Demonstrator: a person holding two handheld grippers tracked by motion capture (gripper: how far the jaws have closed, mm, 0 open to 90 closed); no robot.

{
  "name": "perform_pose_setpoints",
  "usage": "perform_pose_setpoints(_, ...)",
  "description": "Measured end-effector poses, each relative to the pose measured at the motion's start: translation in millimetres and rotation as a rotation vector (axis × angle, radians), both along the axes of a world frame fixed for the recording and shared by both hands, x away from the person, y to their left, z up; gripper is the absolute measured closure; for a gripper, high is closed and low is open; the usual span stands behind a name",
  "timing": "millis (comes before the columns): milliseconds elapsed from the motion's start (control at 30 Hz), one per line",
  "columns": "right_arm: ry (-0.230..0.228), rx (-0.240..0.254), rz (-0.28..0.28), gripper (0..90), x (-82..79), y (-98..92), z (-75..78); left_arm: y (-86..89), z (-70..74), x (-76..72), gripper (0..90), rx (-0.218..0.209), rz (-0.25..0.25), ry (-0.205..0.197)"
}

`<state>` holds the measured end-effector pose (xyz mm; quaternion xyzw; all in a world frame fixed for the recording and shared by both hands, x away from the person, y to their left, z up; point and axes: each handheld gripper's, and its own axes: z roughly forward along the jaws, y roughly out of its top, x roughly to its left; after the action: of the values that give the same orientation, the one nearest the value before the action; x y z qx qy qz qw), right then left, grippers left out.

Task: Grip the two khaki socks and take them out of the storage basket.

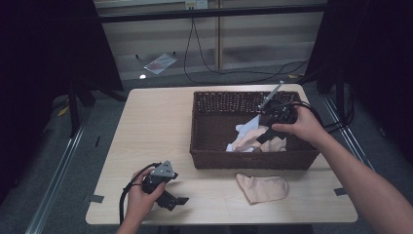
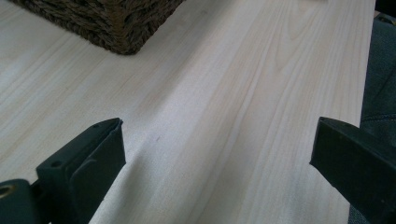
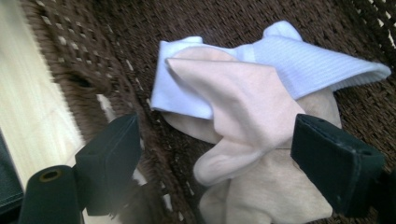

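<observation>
Right gripper view: a peach sock (image 3: 243,107) lies draped over a white sock (image 3: 299,65) on the floor of a dark wicker basket (image 3: 93,56), with the right gripper (image 3: 215,154) hanging just above them, its two black jaws wide apart and clamped on nothing; the peach fabric shows in the gap between the jaws, nearer the right-hand one, though whether that jaw brushes it cannot be told. In the high view the right gripper (image 1: 265,134) reaches into the basket (image 1: 204,161) from its right side, over the heap of socks at the basket's near middle. Another peach sock (image 1: 262,188) lies flat on the pale wooden table (image 1: 156,126), just near of the basket's front wall. At the table's near-left, the left gripper (image 1: 178,201) rests low over bare wood, jaws spread and empty.
</observation>
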<state>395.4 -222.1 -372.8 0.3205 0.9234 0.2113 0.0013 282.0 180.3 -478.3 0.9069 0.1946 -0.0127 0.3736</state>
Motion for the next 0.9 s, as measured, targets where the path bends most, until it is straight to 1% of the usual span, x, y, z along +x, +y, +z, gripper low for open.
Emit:
perform_pose_setpoints(100,-0.012,-0.027,0.009,16.5,4.1,2.0,-5.6,-0.2,-0.2,0.2,2.8,0.008,-0.005,0.004)
perform_pose_setpoints(133,-0.012,-0.029,0.010,16.5,5.3,3.2,-7.2,-0.2,-0.2,0.6,2.8,0.012,-0.010,0.001)
perform_pose_setpoints(167,-0.014,-0.028,0.006,16.5,6.7,4.9,-9.1,-0.3,-0.3,0.3,2.8,0.005,-0.006,0.004)
perform_pose_setpoints(200,-0.016,-0.033,0.017,16.6,8.4,5.3,-11.0,-0.2,-0.1,0.3,2.8,0.006,-0.006,0.004)
perform_pose_setpoints(267,-0.016,-0.047,0.015,16.6,10.1,6.7,-14.2,0.0,-0.1,0.0,2.8,0.005,-0.005,0.003)
perform_pose_setpoints(300,-0.011,-0.051,0.009,16.6,10.9,7.1,-16.2,0.0,-0.4,0.3,2.8,0.005,-0.012,0.002)
perform_pose_setpoints(433,-0.020,-0.061,0.009,16.6,15.1,6.7,-24.2,-0.3,-0.2,0.3,2.8,0.007,-0.026,0.002)
perform_pose_setpoints(500,-0.025,-0.054,0.019,16.7,16.9,6.7,-26.7,0.0,0.0,0.6,2.8,0.010,-0.026,0.001)
perform_pose_setpoints(533,-0.028,-0.057,0.016,16.6,17.6,6.9,-27.2,-0.2,-0.3,0.4,2.8,0.004,-0.019,0.005)
perform_pose_setpoints(567,-0.035,-0.063,0.012,16.2,18.8,7.3,-28.4,-0.1,0.2,0.4,2.8,0.014,-0.018,0.004)
perform_pose_setpoints(633,-0.043,-0.062,0.019,15.9,20.1,7.9,-29.7,-0.5,-0.5,0.2,2.8,0.007,-0.019,0.006)
perform_pose_setpoints(700,-0.047,-0.075,0.016,15.8,21.2,8.6,-31.3,-0.6,-0.4,0.0,2.8,0.005,-0.021,0.007)
perform_pose_setpoints(733,-0.045,-0.087,0.011,15.8,21.5,9.1,-32.3,0.2,0.0,0.7,2.8,0.012,-0.031,0.003)
perform_pose_setpoints(767,-0.050,-0.094,0.020,15.8,22.6,9.5,-33.7,0.2,0.4,0.6,2.8,0.014,-0.028,0.001)
perform_pose_setpoints(833,-0.058,-0.101,0.020,15.6,23.3,10.8,-35.6,0.2,-0.2,0.2,2.8,-0.001,-0.019,0.005)
perform_pose_setpoints(900,-0.059,-0.106,0.021,15.6,23.9,12.1,-37.3,0.4,0.1,-0.2,2.8,0.002,-0.013,0.006)
